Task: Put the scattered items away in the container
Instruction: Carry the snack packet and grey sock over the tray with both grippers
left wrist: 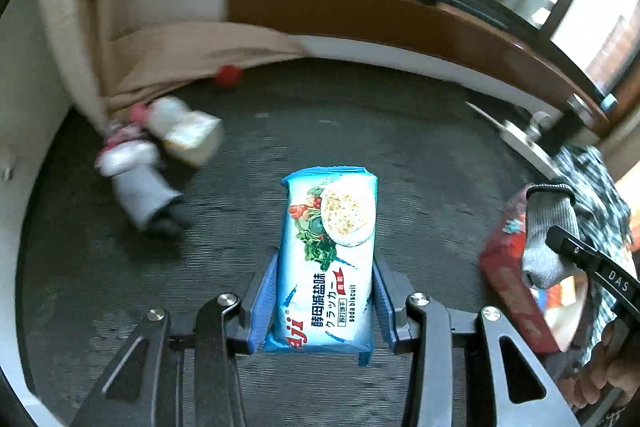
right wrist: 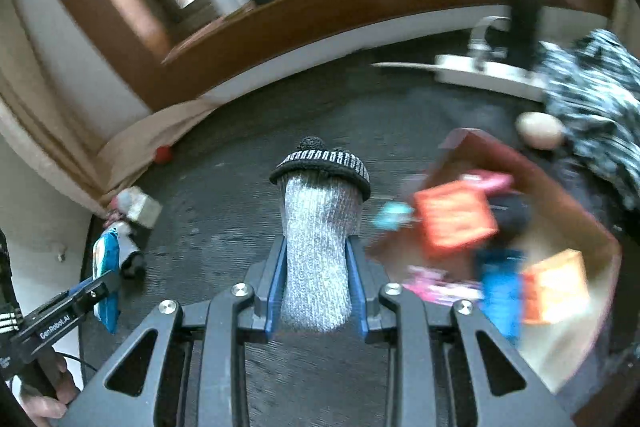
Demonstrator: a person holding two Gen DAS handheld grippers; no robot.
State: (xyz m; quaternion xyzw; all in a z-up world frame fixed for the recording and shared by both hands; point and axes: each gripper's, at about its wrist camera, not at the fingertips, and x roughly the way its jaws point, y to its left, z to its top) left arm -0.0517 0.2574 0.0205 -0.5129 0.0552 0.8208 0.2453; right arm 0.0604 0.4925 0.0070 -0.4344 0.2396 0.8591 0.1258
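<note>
We see the red open box (right wrist: pixel 560 187) of packets on the dark carpet (left wrist: pixel 400 131) at right; our left gripper (left wrist: pixel 325 303), angled down, clamps the soda biscuit pack (left wrist: pixel 332 251), our right gripper (right wrist: pixel 316 291) likewise pinches the grey sock (right wrist: pixel 316 247) beside that box

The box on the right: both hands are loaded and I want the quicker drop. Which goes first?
Probably the right. Its tongs, shut on the grey sock, sit beside the box in the right wrist view. The left tongs, holding the biscuit pack, are farther off, with the right hand between.
</note>
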